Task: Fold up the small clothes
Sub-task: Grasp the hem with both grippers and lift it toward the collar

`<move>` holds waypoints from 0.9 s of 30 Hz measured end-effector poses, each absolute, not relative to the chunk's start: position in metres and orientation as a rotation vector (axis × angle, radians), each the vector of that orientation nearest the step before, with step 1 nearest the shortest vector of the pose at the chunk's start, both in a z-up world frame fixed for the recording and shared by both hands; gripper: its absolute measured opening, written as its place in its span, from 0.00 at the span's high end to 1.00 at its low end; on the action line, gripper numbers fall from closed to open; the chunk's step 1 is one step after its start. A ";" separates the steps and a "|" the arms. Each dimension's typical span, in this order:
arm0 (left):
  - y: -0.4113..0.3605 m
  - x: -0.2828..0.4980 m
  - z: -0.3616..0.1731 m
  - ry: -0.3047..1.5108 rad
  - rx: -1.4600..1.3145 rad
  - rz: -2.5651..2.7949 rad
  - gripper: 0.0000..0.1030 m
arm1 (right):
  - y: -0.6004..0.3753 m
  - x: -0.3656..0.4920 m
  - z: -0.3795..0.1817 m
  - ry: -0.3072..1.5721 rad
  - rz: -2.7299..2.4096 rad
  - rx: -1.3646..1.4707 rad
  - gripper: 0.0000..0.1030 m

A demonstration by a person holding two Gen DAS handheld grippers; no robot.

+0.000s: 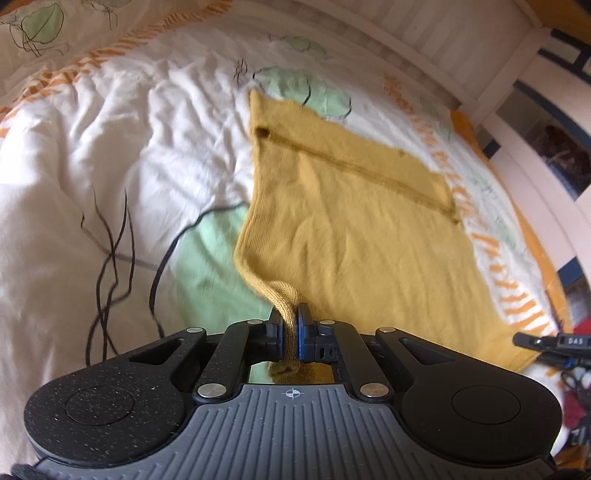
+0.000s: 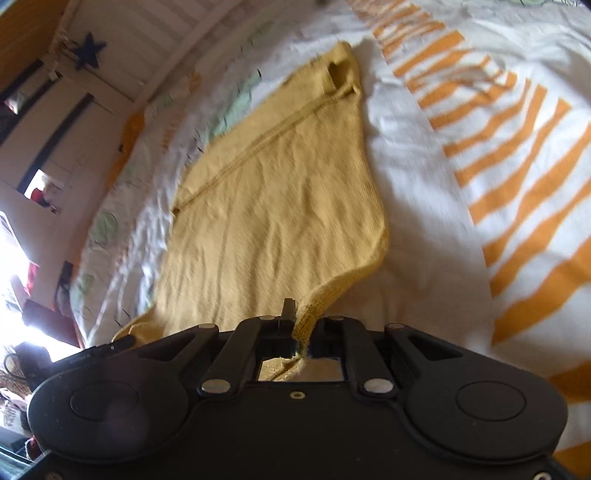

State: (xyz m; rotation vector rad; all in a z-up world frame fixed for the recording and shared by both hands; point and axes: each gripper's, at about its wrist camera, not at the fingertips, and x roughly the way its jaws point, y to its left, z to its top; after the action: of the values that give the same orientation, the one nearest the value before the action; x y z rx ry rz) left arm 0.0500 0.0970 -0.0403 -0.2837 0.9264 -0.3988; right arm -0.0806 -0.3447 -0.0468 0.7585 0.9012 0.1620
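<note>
A mustard-yellow knitted garment (image 1: 354, 229) lies spread on the bed, a seam running across its far part. My left gripper (image 1: 290, 328) is shut on its near left corner, and the ribbed edge is bunched between the blue pads. The right wrist view shows the same yellow garment (image 2: 280, 206) from its other near corner, where my right gripper (image 2: 301, 325) is shut on the ribbed hem. Both pinched corners are lifted a little off the cover. The tip of the right gripper (image 1: 554, 341) shows at the right edge of the left wrist view.
The bed cover (image 1: 92, 166) is white and rumpled, with green leaf prints and orange stripes (image 2: 517, 184). A white slatted bed frame (image 1: 424, 33) runs along the far side. Past it are shelves and clutter (image 2: 33, 192).
</note>
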 end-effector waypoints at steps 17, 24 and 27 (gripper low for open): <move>0.084 0.167 0.011 0.711 -0.392 -0.408 0.95 | -0.386 0.025 0.003 0.583 0.181 0.817 0.86; 0.070 0.239 0.007 0.665 -0.433 -0.379 0.96 | -0.405 0.097 -0.006 0.551 0.143 0.810 0.86; 0.058 0.266 -0.001 0.672 -0.412 -0.362 0.96 | -0.410 0.127 -0.016 0.564 0.127 0.811 0.86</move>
State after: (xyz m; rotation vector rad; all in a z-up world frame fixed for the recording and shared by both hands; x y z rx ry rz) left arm 0.2657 0.0579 -0.0006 -0.4116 0.6724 -0.3622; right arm 0.1266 -0.4096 -0.0160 0.8115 0.5639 0.1267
